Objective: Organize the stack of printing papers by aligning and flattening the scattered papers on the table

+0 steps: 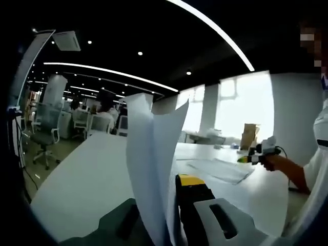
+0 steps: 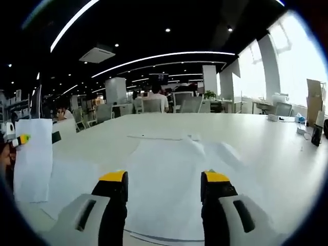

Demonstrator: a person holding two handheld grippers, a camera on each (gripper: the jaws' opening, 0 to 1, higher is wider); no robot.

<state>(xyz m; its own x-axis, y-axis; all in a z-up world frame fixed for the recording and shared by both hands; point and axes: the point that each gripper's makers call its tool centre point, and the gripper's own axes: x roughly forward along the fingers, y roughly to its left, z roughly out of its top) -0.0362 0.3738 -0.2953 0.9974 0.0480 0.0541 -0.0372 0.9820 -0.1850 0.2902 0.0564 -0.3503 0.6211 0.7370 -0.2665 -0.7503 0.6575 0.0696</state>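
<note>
In the left gripper view, the left gripper (image 1: 171,205) pinches a few white sheets of paper (image 1: 151,159) between its fingers (image 1: 190,197). The sheets stand upright, lifted off the white counter (image 1: 82,179), and their top edges fan slightly apart. Only the yellow-tipped finger on the right of the sheets is plain to see; the other is mostly hidden behind the paper.

Farther across the counter, more loose papers (image 1: 218,169) lie flat and spread. Beyond them, at the right of the view, a person's hand (image 1: 274,163) holds the right gripper (image 1: 256,154) above the counter; it is too small there to tell how its fingers stand.

In the right gripper view, the right gripper (image 2: 164,187) has its fingers (image 2: 114,187) set wide apart with nothing between them, hovering over the scattered papers (image 2: 174,179) on the counter (image 2: 266,148). These lie overlapping and out of line. At the left of that view the held sheets (image 2: 33,156) hang upright from the left gripper (image 2: 18,139).

Office chairs (image 1: 45,136) and desks stand in the background.
</note>
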